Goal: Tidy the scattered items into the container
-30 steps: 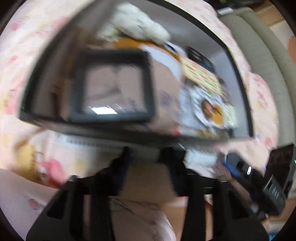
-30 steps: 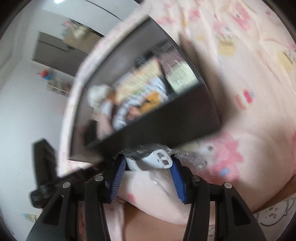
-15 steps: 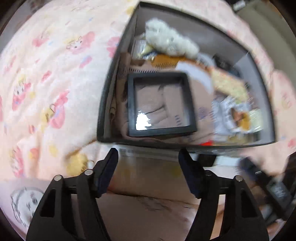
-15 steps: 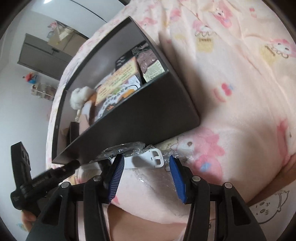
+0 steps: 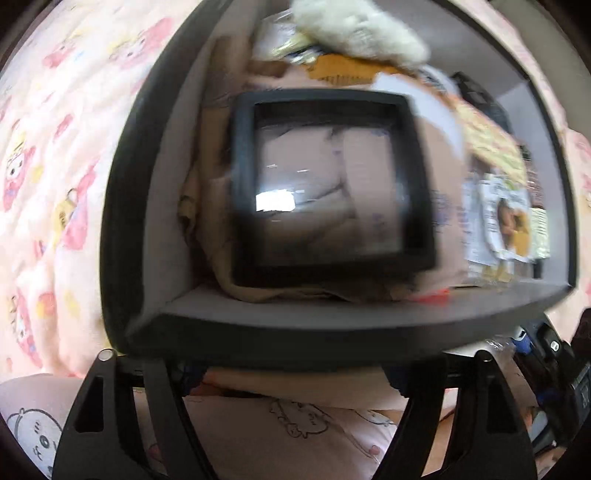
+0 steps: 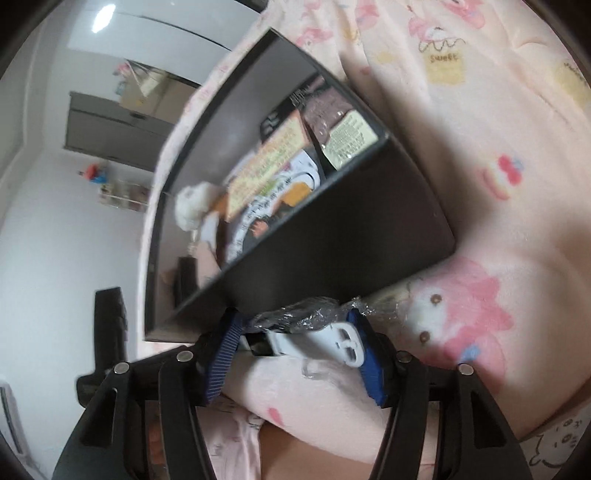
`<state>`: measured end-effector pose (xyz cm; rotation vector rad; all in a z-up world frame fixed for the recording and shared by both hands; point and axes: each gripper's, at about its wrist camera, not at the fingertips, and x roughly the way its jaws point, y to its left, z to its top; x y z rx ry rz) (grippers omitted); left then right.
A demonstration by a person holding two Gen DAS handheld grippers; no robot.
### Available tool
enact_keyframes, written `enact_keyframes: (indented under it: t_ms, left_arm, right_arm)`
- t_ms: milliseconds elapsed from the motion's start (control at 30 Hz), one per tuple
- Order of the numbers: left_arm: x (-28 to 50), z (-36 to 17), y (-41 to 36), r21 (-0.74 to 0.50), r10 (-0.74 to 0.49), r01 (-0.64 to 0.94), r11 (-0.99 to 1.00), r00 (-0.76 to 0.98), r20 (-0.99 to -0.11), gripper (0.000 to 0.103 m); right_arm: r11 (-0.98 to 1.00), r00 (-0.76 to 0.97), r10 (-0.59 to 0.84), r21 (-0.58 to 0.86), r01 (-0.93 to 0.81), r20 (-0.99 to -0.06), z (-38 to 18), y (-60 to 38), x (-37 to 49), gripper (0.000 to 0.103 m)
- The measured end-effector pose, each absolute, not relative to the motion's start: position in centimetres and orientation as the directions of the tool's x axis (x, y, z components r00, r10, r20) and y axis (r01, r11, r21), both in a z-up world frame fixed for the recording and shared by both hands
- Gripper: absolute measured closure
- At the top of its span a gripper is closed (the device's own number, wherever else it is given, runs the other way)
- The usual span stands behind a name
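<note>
The dark grey box (image 5: 332,325) lies on the pink blanket. In it are a black square frame (image 5: 328,184) on beige cloth, a white plush toy (image 5: 354,29) and printed packets (image 5: 509,218). My left gripper (image 5: 295,376) hangs at the box's near wall with its jaws closing. Its tips are partly hidden by the wall and nothing sits between them. My right gripper (image 6: 295,350) is shut on a white plastic item in clear wrap (image 6: 325,341), just outside the box's near corner (image 6: 332,258).
A pink cartoon-print blanket (image 6: 480,147) spreads all around the box. A person's printed clothing (image 5: 295,435) lies under both grippers. The right gripper's black body (image 5: 546,354) shows at the left view's lower right. A white wall and grey doors (image 6: 103,129) stand beyond.
My left gripper's jaws have opened wide and it has moved in closer over the box. My right gripper keeps the wrapped white item and has hardly moved.
</note>
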<state>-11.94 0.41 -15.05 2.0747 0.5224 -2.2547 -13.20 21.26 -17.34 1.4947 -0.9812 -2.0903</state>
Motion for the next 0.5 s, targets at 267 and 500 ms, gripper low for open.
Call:
enact_keyframes:
  t_ms: [267, 500]
  left_arm:
    - [-10.6, -13.3, 2.1, -0.353, 0.333, 0.105, -0.929, -0.170, -0.927, 0.073]
    - [-9.5, -11.6, 2.7, -0.360, 0.337, 0.047, -0.932, -0.258, -0.905, 0.087]
  right_arm:
    - [-0.694, -0.372, -0.667, 0.720, -0.005, -0.646, -16.0, 21.0, -12.0, 0.080]
    - [-0.688, -0.391, -0.665, 0.726, -0.011, -0.636, -15.9, 20.6, -12.1, 0.088]
